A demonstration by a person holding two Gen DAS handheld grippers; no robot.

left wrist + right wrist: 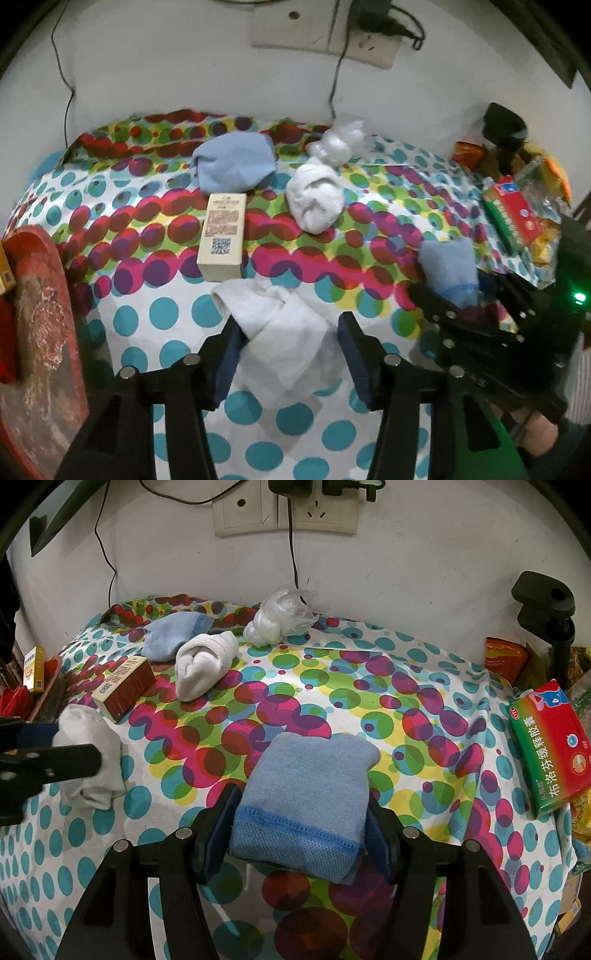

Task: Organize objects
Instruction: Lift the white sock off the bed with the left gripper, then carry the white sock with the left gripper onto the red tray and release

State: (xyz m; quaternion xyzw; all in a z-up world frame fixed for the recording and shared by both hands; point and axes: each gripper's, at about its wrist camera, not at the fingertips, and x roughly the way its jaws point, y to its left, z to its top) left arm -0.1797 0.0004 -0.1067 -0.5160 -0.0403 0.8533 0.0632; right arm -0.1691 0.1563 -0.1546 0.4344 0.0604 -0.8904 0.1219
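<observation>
Two soft, light socks in play: right gripper (301, 827) pinching blue sock (306, 794) at its cuff, right of the box (123, 686); left gripper (290, 354) spread around limp white sock (280, 332) just below that box; grab bunched middles.

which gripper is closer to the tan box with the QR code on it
Left. The left gripper straddles the white sock just in front of the tan box; the right gripper, gripping a blue sock, sits farther off.
</observation>
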